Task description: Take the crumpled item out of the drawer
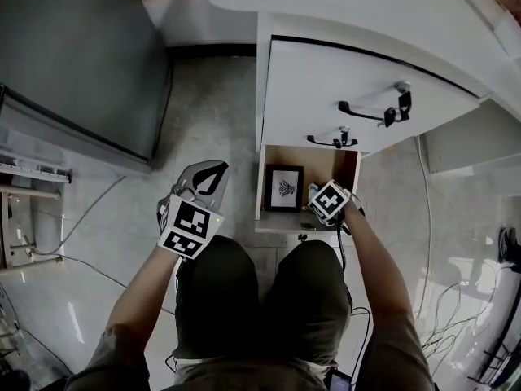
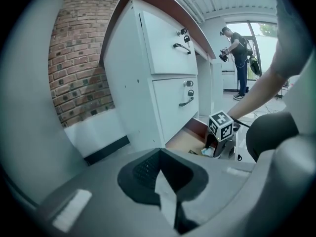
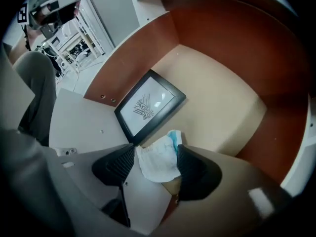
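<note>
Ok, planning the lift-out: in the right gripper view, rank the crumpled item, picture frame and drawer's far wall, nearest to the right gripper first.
1. crumpled item, between the jaws.
2. picture frame, just ahead, upper left.
3. far wall, beyond the bare drawer floor, top right.

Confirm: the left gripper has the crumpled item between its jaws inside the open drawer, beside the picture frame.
No: the right gripper has the crumpled item between its jaws inside the open drawer, beside the picture frame. The right gripper view shows it.
</note>
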The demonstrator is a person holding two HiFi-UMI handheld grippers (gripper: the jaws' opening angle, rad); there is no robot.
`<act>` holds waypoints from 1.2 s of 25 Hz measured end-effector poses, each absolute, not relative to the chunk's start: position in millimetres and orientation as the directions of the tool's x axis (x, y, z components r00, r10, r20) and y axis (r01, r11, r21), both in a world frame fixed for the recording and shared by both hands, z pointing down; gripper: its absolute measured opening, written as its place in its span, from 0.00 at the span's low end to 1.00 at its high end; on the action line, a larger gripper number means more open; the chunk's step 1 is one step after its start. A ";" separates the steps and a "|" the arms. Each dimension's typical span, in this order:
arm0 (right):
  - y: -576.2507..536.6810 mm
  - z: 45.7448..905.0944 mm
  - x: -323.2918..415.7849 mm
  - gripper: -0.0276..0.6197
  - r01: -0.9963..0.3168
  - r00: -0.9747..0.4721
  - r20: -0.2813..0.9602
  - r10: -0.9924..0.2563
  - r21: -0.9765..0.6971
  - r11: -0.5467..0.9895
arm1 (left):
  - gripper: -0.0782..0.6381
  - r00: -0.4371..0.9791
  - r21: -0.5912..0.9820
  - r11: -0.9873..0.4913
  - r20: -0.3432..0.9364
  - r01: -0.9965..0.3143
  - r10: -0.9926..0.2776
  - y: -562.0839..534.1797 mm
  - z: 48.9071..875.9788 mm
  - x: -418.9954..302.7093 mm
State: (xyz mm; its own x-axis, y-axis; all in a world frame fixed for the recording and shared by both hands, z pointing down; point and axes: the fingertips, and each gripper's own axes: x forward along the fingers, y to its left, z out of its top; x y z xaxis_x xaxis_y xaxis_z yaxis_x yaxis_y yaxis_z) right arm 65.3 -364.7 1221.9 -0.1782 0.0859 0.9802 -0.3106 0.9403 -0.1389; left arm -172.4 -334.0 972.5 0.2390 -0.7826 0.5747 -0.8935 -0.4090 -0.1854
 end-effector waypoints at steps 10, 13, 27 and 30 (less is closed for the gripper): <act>-366.3 1246.1 69.0 0.34 -0.302 -0.108 0.990 0.089 -0.118 0.946 | 0.11 0.224 -0.182 -0.389 0.575 -0.903 -0.787 -328.1 973.0 -173.7; -368.5 1238.6 69.3 0.27 -0.331 -0.134 0.988 0.072 -0.113 0.937 | 0.11 0.225 -0.177 -0.388 0.576 -0.905 -0.786 -325.1 972.8 -172.5; -376.8 1081.2 42.1 0.24 -0.483 -0.437 0.897 -0.069 -0.169 0.859 | 0.11 0.226 -0.160 -0.383 0.583 -0.910 -0.781 -314.9 909.5 -165.0; -374.1 1023.7 22.7 0.23 -0.517 -0.526 0.843 -0.109 -0.216 0.828 | 0.11 0.223 -0.175 -0.386 0.578 -0.906 -0.785 -311.4 876.6 -165.4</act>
